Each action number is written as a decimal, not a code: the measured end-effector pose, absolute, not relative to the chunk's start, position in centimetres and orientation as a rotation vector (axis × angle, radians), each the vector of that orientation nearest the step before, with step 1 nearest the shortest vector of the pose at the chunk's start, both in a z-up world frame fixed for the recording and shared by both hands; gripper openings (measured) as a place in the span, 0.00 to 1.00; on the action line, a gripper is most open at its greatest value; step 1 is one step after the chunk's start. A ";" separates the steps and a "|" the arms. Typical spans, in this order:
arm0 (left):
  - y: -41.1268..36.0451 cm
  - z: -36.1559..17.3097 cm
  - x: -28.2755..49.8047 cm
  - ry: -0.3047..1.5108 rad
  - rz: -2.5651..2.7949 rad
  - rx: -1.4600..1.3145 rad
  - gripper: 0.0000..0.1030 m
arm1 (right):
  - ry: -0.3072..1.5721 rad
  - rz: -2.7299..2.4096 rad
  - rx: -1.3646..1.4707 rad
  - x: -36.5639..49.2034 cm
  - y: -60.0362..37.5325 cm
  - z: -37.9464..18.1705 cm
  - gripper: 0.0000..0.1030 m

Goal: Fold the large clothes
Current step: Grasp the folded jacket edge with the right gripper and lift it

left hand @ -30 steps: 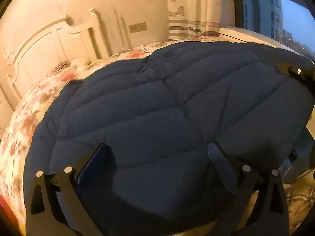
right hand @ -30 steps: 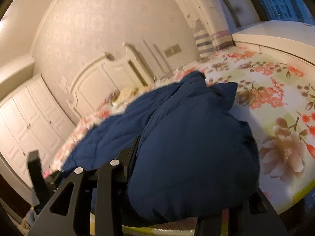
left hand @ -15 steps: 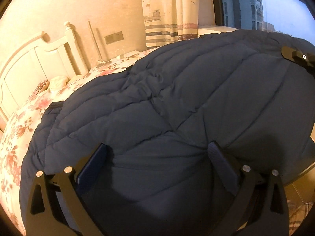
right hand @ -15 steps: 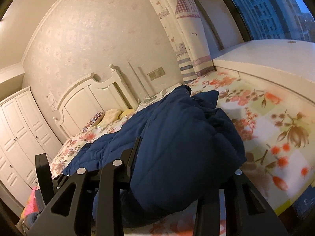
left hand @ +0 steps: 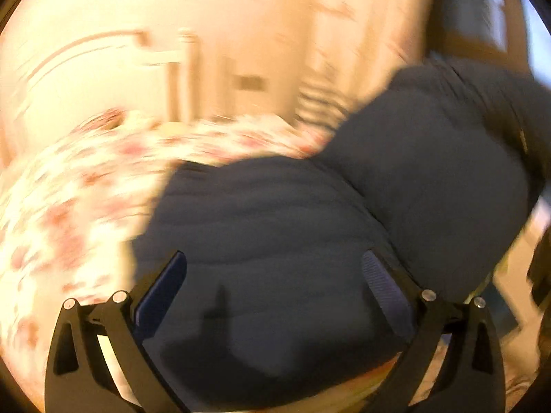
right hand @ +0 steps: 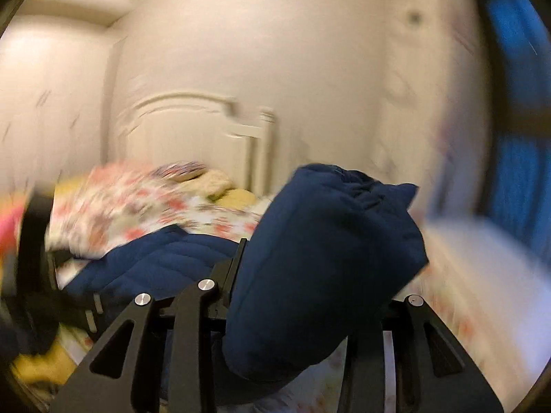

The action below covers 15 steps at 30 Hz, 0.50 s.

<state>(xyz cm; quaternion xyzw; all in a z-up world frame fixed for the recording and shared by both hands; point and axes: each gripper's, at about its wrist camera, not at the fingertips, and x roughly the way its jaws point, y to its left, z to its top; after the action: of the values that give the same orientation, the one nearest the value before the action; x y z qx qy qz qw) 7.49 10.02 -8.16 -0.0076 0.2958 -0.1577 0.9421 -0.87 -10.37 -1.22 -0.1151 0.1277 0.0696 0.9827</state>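
Observation:
A large navy quilted down coat (left hand: 275,227) lies on a floral bed. In the left wrist view my left gripper (left hand: 272,275) is open, its two blue-padded fingers spread wide just above the coat's near part. A raised fold of the coat (left hand: 447,158) stands at the right. In the right wrist view my right gripper (right hand: 303,268) is shut on a bunched part of the coat (right hand: 327,268) and holds it lifted above the bed; the right finger is hidden behind the cloth. Both views are blurred by motion.
The floral bedsheet (left hand: 69,199) spreads to the left, with a white headboard (right hand: 193,134) and pillows (right hand: 213,186) at the far end. A striped curtain (left hand: 344,34) and a window (right hand: 516,137) are at the right. The bed's near edge lies under the grippers.
The coat has swung off the left part of the bed, baring floral sheet there. My right gripper has carried its bunch of coat up and over, and the view has turned towards the headboard.

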 end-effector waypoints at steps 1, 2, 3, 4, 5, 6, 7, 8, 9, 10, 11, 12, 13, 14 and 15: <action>13.2 -7.3 7.4 0.585 -0.276 -0.072 0.98 | 0.240 0.179 -0.322 -1.0 -7.4 -1.1 0.35; 15.6 -6.6 7.3 0.570 -0.240 -0.110 0.98 | 0.230 0.226 -0.417 -1.0 -4.1 -1.4 0.35; 18.1 -5.9 7.1 0.553 -0.199 -0.142 0.98 | 0.226 0.263 -0.498 -1.0 -1.4 -2.1 0.36; 20.4 -5.1 6.8 0.539 -0.162 -0.164 0.98 | 0.232 0.308 -0.602 -0.9 1.8 -3.3 0.36; 21.8 -4.5 6.7 0.529 -0.140 -0.175 0.98 | 0.254 0.361 -0.718 -0.7 5.1 -5.1 0.36; 23.4 -3.9 6.2 0.515 -0.111 -0.185 0.98 | 0.288 0.406 -0.810 -0.4 7.5 -7.0 0.36; 24.2 -3.5 5.8 0.510 -0.099 -0.185 0.98 | 0.340 0.453 -0.914 0.0 9.9 -9.4 0.37; 24.6 -3.3 5.5 0.511 -0.097 -0.179 0.98 | 0.376 0.483 -0.987 0.2 11.4 -11.4 0.39; 24.8 -3.2 5.2 0.513 -0.098 -0.165 0.98 | 0.387 0.505 -1.081 0.3 13.0 -14.2 0.44; 24.7 -3.3 4.9 0.518 -0.101 -0.146 0.98 | 0.344 0.484 -1.145 0.1 13.8 -15.9 0.45; 24.5 -3.5 4.8 0.525 -0.108 -0.130 0.98 | 0.341 0.474 -1.156 0.1 14.0 -16.5 0.45; 23.8 -3.8 5.0 0.537 -0.125 -0.108 0.98 | 0.354 0.479 -1.134 0.3 13.9 -16.2 0.45; 23.1 -3.9 5.2 0.545 -0.138 -0.095 0.98 | 0.374 0.495 -1.089 0.6 13.4 -15.6 0.45; 22.2 -4.1 5.7 0.553 -0.157 -0.081 0.98 | 0.383 0.505 -1.054 0.9 12.8 -15.1 0.45; 21.2 -4.1 6.3 0.557 -0.176 -0.066 0.98 | 0.387 0.504 -1.041 1.0 12.7 -14.9 0.45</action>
<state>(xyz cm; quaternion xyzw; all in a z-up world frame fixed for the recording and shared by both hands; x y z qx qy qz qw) 6.30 21.16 -4.06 -0.0325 0.2746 -0.0868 0.9571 0.99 12.71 -14.88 -0.4889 0.1816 0.2364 0.8198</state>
